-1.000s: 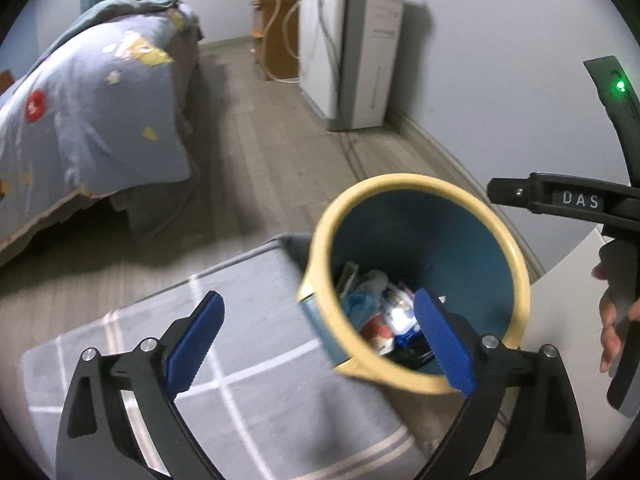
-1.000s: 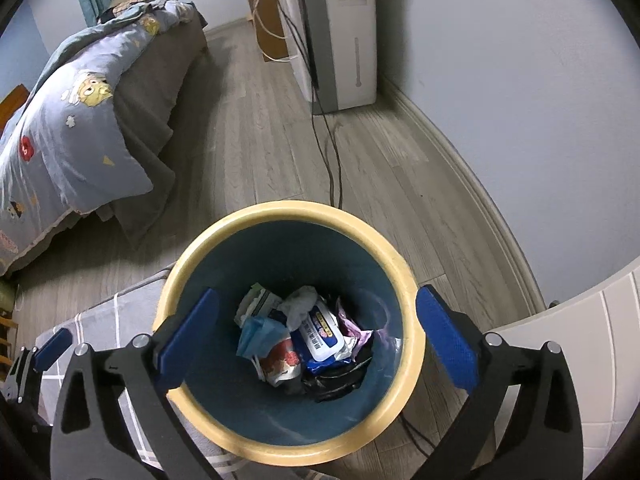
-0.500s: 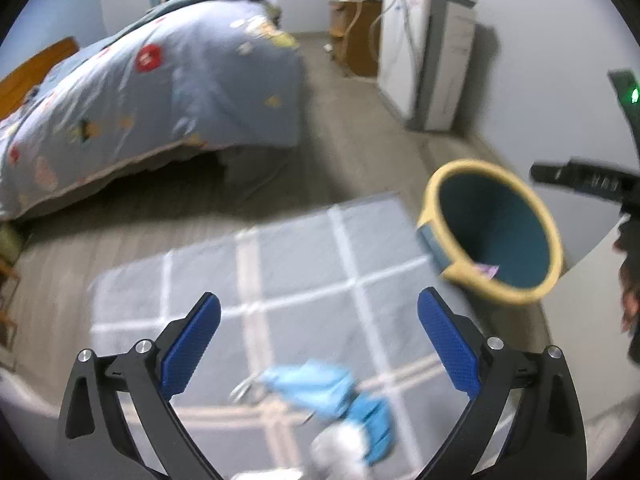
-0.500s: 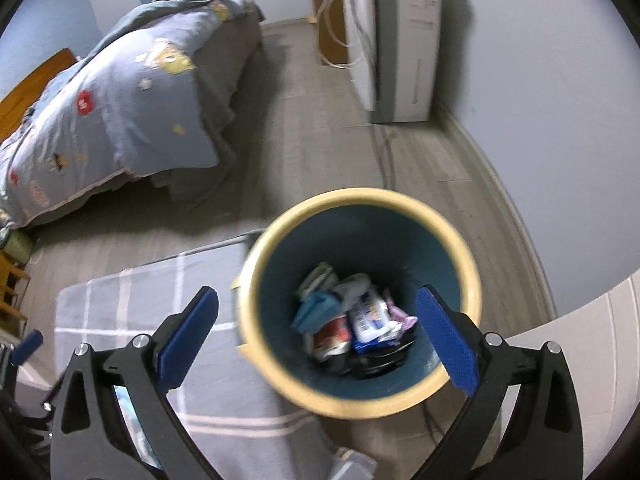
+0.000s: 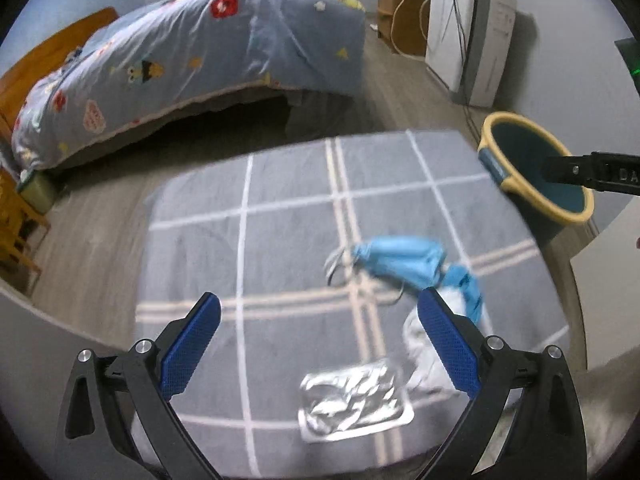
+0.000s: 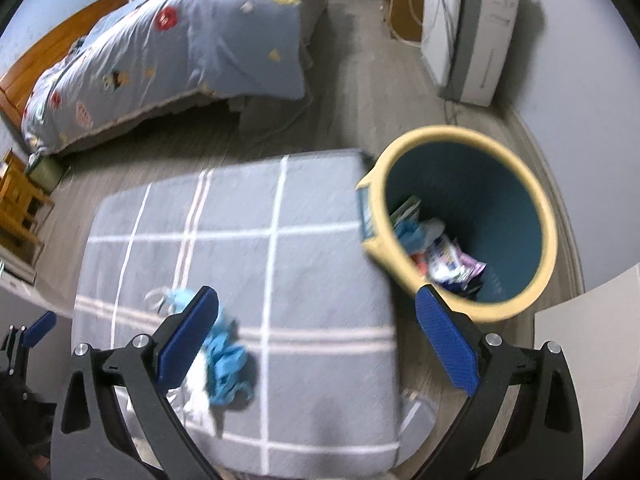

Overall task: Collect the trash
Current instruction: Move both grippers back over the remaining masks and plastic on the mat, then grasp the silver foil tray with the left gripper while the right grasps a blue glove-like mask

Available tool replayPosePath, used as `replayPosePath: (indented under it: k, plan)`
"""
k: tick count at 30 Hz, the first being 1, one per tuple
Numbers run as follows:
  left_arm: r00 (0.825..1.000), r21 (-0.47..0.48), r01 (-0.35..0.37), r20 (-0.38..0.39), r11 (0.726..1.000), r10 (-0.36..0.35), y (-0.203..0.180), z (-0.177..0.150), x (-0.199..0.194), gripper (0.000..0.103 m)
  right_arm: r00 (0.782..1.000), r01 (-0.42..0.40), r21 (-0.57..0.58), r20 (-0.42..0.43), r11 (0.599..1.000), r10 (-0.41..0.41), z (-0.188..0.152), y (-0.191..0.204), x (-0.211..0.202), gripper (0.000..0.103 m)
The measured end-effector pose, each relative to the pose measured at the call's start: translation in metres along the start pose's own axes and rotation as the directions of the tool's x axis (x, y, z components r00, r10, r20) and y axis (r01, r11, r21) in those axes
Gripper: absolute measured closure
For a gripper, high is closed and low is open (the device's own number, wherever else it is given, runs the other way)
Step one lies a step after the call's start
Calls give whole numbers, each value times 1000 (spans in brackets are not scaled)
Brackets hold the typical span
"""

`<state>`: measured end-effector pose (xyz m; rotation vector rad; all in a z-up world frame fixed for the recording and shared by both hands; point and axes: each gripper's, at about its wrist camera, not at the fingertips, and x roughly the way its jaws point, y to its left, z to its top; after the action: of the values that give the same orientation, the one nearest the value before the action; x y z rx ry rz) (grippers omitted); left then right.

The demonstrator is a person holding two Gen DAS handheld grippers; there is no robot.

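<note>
A blue bin with a yellow rim (image 6: 468,216) stands on the floor at the rug's right edge and holds several wrappers; it also shows in the left wrist view (image 5: 532,168). On the grey checked rug (image 5: 288,216) lie a blue face mask (image 5: 404,256), a crumpled blue piece (image 5: 464,284), white tissue (image 5: 424,356) and a silver foil packet (image 5: 352,396). My left gripper (image 5: 316,344) is open and empty, above the rug near this trash. My right gripper (image 6: 316,340) is open and empty, between the bin and the blue trash (image 6: 224,356).
A bed with a blue quilt (image 5: 200,52) stands at the back left. A white appliance with cables (image 5: 468,36) stands by the back wall. Wooden furniture (image 5: 16,224) is at the far left. A white panel (image 6: 600,340) is at the right.
Both grippers have swung left, away from above the bin and over the rug. The loose trash on the rug has come into view. Both stay open.
</note>
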<state>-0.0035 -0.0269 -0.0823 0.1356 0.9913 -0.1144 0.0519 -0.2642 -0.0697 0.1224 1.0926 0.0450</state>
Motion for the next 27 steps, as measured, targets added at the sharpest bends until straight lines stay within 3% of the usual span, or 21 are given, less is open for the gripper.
replayPosePath:
  k: [4, 10, 18, 20, 25, 27]
  plan:
    - [997, -53, 31, -65, 998, -35, 16, -23, 11, 5, 999, -27, 21, -39, 999, 28, -18, 17, 5, 6]
    - [989, -43, 70, -127, 997, -75, 11, -50, 27, 5, 999, -20, 9, -27, 1000, 20, -28, 36, 0, 6]
    - [964, -70, 144, -213, 987, -156, -5, -70, 48, 5, 1000, 13, -38, -28, 999, -14, -33, 44, 4, 6]
    - [957, -74, 143, -245, 987, -157, -7, -74, 55, 5, 999, 20, -51, -31, 998, -22, -34, 45, 6, 6]
    - [956, -14, 120, -267, 993, -120, -17, -77, 62, 5, 998, -7, -51, -59, 999, 4, -38, 46, 16, 6]
    - [955, -1, 117, -275, 993, -113, -19, -79, 64, 5, 997, -13, -65, -74, 998, 8, -40, 50, 21, 12]
